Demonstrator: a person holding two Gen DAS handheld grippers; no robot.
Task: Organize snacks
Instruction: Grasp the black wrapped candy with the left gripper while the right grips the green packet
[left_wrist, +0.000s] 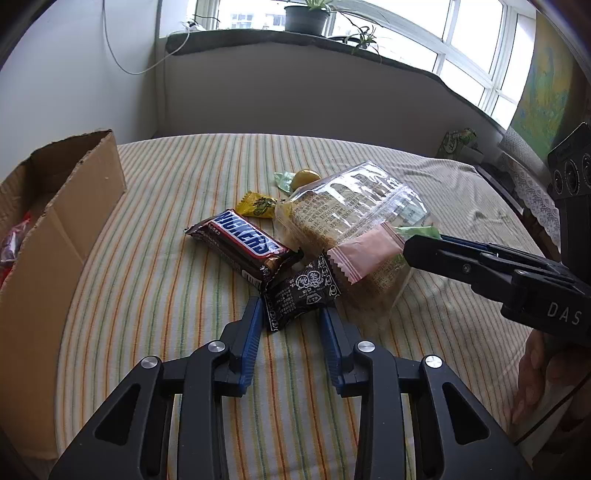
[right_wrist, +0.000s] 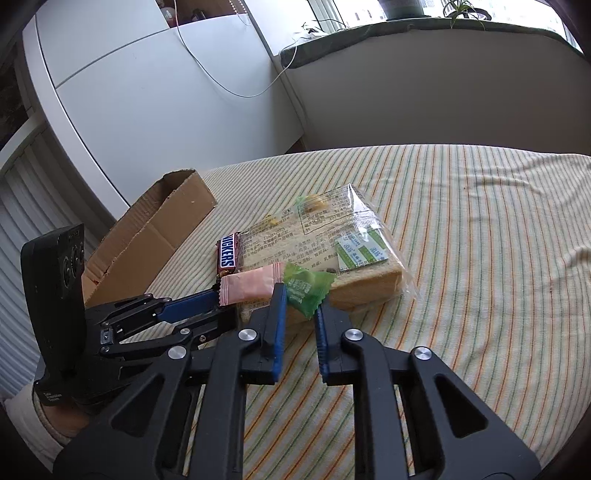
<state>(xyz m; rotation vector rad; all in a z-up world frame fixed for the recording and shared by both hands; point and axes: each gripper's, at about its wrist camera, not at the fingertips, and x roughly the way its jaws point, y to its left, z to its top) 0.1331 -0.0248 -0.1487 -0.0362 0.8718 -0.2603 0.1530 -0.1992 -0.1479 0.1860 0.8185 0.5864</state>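
Observation:
Snacks lie in a pile on the striped cloth: a Snickers bar (left_wrist: 240, 242), a black candy packet (left_wrist: 301, 295), a pink packet (left_wrist: 364, 253), a clear bag of bread slices (left_wrist: 347, 221), a yellow candy (left_wrist: 256, 205) and a green-wrapped sweet (left_wrist: 304, 178). My left gripper (left_wrist: 291, 314) is open with the black packet's near end between its fingertips. My right gripper (right_wrist: 300, 301) is open around a green candy packet (right_wrist: 304, 286) that rests against the bread bag (right_wrist: 332, 251). In the right wrist view, the pink packet (right_wrist: 247, 288) lies at the left gripper's tips.
An open cardboard box (left_wrist: 55, 229) stands at the left edge of the bed and holds a red packet (left_wrist: 13, 242). It also shows in the right wrist view (right_wrist: 155, 236). A wall and windowsill with plants run along the far side.

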